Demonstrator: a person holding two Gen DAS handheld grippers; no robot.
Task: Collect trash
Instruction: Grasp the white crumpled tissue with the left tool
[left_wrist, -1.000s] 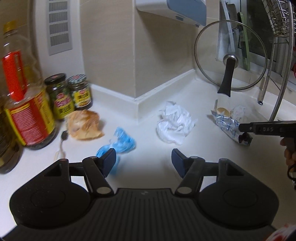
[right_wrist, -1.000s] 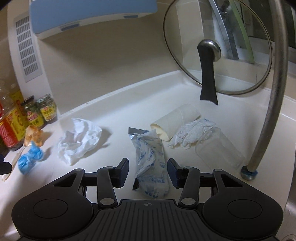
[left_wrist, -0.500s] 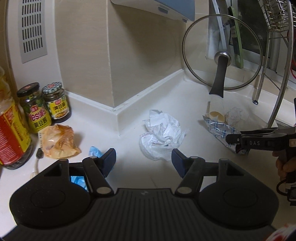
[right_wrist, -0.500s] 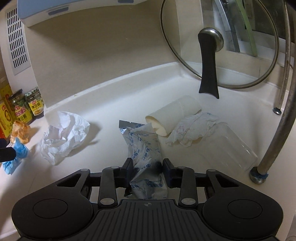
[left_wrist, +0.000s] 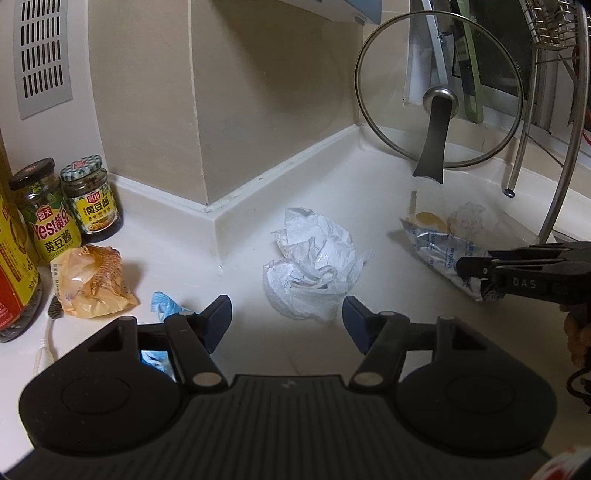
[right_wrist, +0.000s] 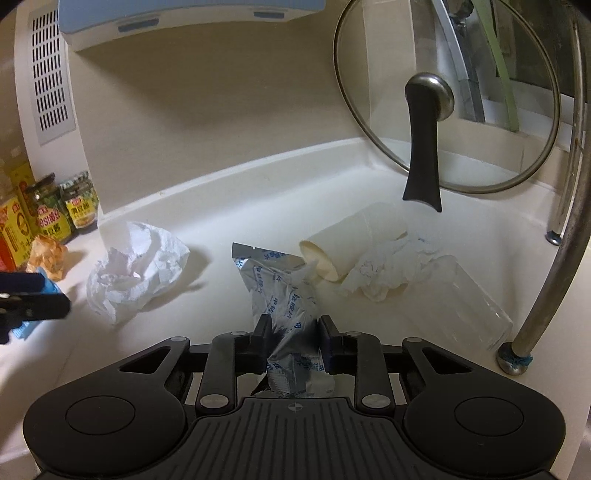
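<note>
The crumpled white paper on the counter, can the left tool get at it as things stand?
Probably yes. The crumpled white paper lies just ahead of the open left tool, roughly centred between its fingers, with bare counter between. The blue wrapper sits off to the side.

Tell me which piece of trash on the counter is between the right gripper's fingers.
The silver foil wrapper with blue print. The right gripper is closing on its near end, while the crumpled white paper, paper cup and orange wrapper lie untouched.

right tool (right_wrist: 293, 334) closing, now pinching foil packet (right_wrist: 280, 291), left tool (left_wrist: 286, 319) shifted toward crumpled paper (left_wrist: 314, 266)
</note>
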